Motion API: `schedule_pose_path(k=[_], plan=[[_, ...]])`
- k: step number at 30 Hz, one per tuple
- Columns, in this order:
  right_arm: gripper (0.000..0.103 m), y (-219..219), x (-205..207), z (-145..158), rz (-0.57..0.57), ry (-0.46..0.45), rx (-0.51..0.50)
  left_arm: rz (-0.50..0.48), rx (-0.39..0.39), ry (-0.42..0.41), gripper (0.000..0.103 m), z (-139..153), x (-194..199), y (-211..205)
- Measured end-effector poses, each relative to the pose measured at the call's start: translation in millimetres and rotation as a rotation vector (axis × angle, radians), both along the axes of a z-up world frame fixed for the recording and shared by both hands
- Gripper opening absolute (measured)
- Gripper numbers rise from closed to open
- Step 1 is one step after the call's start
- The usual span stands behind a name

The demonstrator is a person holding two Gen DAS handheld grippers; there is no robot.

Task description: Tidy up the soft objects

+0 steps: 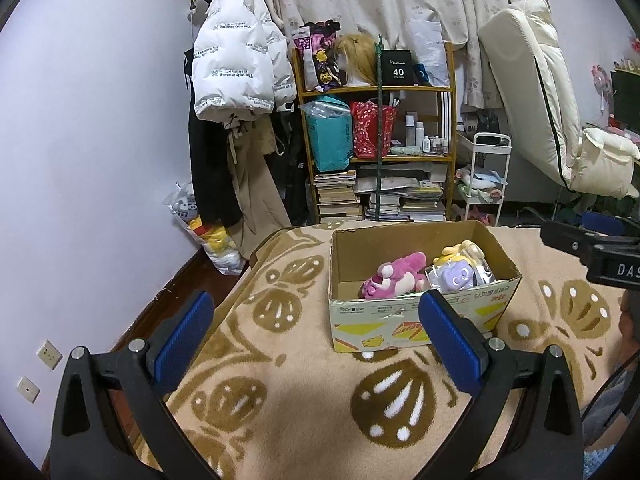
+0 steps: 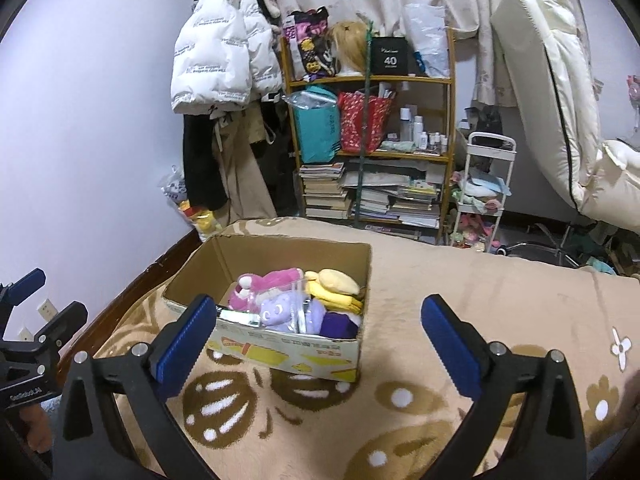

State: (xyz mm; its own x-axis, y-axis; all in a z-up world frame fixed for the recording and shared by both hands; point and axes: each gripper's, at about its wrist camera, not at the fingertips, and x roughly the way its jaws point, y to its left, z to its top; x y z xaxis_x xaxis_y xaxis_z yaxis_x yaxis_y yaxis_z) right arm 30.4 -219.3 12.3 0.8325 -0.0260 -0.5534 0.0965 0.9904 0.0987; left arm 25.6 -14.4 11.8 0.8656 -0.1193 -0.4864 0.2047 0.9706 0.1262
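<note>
Left wrist view: the left gripper [image 1: 316,336] hangs with jaws spread wide and nothing between them, above the beige patterned blanket [image 1: 280,380]. Just beyond stands the cardboard box [image 1: 400,320], holding a pink plush [image 1: 396,276] and a purple plush [image 1: 456,278] in clear wrap. Right wrist view shows a yellow plush [image 2: 334,286] beside them, and the right gripper [image 2: 316,336] fully parted, empty.

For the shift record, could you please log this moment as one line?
left gripper: open, empty | right gripper: open, empty | brown cardboard box: on beige blanket | pink plush toy, purple plush toy: boxed
</note>
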Motion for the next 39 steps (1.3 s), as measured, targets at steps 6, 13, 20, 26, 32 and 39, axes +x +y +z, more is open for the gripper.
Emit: schedule_pose_path(k=[6, 13, 20, 26, 32, 39], plan=[[0.103, -3.9, -7.3, -2.6, -0.030, -0.001, -0.038, -0.005, 0.016, -0.007, 0.101, 0.5, -3.4, -2.8], [0.103, -7.5, -11.3, -4.0, -0.045, -0.004, -0.036, -0.003, 0.017, -0.005, 0.101, 0.9, -2.9, -5.6], [0.103, -8.8, -12.2, -4.1, -0.050, -0.007, -0.033, 0.002, 0.024, 0.000, 0.101, -0.9, -1.5, -4.7], [0.103, -8.7, -10.9, -4.5, -0.042, -0.002, -0.034, 0.003, 0.023, 0.000, 0.101, -1.0, -1.3, -4.3], [0.103, -8.6, -11.6, -5.3, -0.043, 0.003, -0.034, 0.011, 0.016, -0.002, 0.101, -1.1, -0.6, -2.8], [0.103, -9.5, -11.9, -7.0, -0.047, 0.008, -0.037, 0.013, 0.013, 0.016, 0.101, -2.5, 2.1, -1.5]])
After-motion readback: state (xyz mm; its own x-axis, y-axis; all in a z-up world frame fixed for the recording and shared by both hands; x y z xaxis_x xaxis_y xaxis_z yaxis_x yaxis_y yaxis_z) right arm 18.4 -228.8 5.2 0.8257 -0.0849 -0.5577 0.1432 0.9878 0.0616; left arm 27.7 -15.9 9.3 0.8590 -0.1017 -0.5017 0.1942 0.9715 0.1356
